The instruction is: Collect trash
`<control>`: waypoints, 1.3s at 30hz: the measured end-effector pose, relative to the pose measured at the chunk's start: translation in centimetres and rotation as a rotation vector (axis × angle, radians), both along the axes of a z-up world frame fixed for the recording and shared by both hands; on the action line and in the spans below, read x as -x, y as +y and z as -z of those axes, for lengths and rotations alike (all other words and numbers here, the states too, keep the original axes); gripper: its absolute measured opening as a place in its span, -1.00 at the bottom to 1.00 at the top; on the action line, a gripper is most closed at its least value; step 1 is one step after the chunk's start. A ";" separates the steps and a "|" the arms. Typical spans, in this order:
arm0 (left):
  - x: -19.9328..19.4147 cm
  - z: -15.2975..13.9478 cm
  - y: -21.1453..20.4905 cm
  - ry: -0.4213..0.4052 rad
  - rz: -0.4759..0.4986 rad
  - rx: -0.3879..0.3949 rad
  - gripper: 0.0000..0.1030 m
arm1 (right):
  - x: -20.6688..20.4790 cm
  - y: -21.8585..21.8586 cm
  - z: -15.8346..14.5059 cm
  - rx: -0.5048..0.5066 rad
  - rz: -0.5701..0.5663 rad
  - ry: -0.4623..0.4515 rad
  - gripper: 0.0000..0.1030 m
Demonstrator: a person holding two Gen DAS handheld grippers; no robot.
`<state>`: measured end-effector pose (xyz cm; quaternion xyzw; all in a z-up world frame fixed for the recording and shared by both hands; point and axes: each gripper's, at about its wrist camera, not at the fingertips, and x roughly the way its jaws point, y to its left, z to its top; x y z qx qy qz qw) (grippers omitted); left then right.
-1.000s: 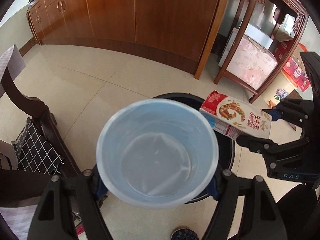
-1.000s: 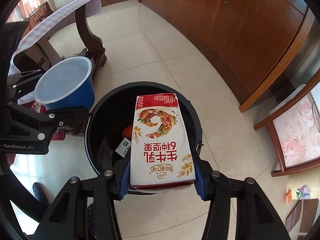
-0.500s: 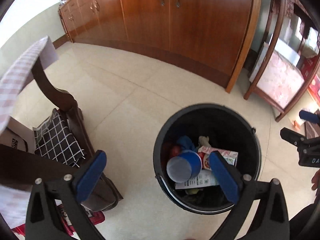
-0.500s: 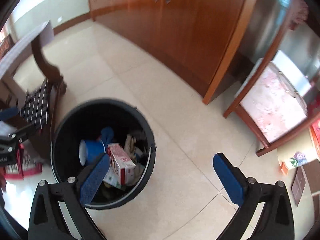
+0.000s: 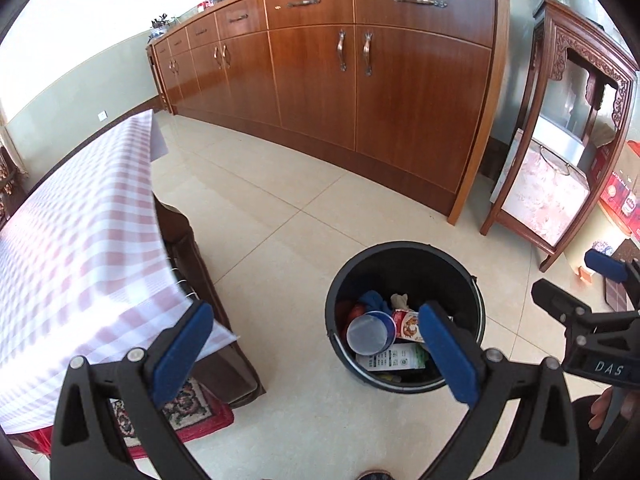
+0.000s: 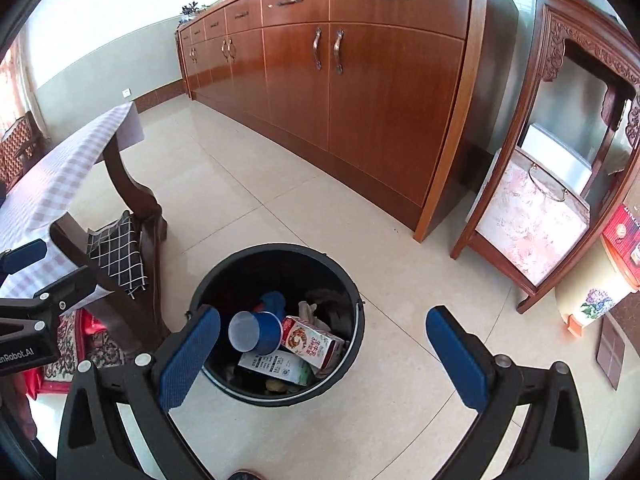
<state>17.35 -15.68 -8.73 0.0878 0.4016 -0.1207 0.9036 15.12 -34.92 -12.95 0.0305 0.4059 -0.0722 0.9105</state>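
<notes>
A black trash bin (image 5: 452, 268) (image 6: 224, 276) stands on the tiled floor. Inside it lie a blue cup (image 5: 370, 334) (image 6: 256, 332) on its side, a red-and-white milk carton (image 5: 405, 323) (image 6: 314, 342), a green-and-white carton (image 5: 390, 360) (image 6: 276, 366) and other scraps. My left gripper (image 5: 316, 356) hangs open above the bin's left side, nothing between its blue pads. My right gripper (image 6: 322, 362) is open over the bin's right rim, also empty. Each gripper shows at the edge of the other's view: the right gripper (image 5: 600, 280), the left gripper (image 6: 28, 276).
A table with a pink checked cloth (image 5: 80, 232) (image 6: 60, 172) stands left of the bin, a chair with a black grid cushion (image 6: 116, 250) under it. Brown cabinets (image 5: 360, 80) line the back. A carved wooden stand (image 5: 560, 184) is at right. A red mat (image 5: 188, 404) lies below the table.
Both grippers let go: the blue cup and the milk carton dropped into the bin. Both grippers then rose and tilted up, so the bin looks smaller and more of the cabinets shows.
</notes>
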 end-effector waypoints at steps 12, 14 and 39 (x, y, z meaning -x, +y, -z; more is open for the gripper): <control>5.4 -4.8 4.5 -0.063 -0.068 0.050 0.99 | 6.7 5.4 -7.5 0.051 -0.054 -0.105 1.00; 6.6 -6.0 5.1 -0.091 -0.076 0.042 0.99 | 7.8 6.1 -8.7 0.071 -0.057 -0.123 1.00; 14.1 -13.2 12.1 -0.289 -0.190 0.102 0.99 | 15.0 11.9 -18.2 0.110 -0.116 -0.312 1.00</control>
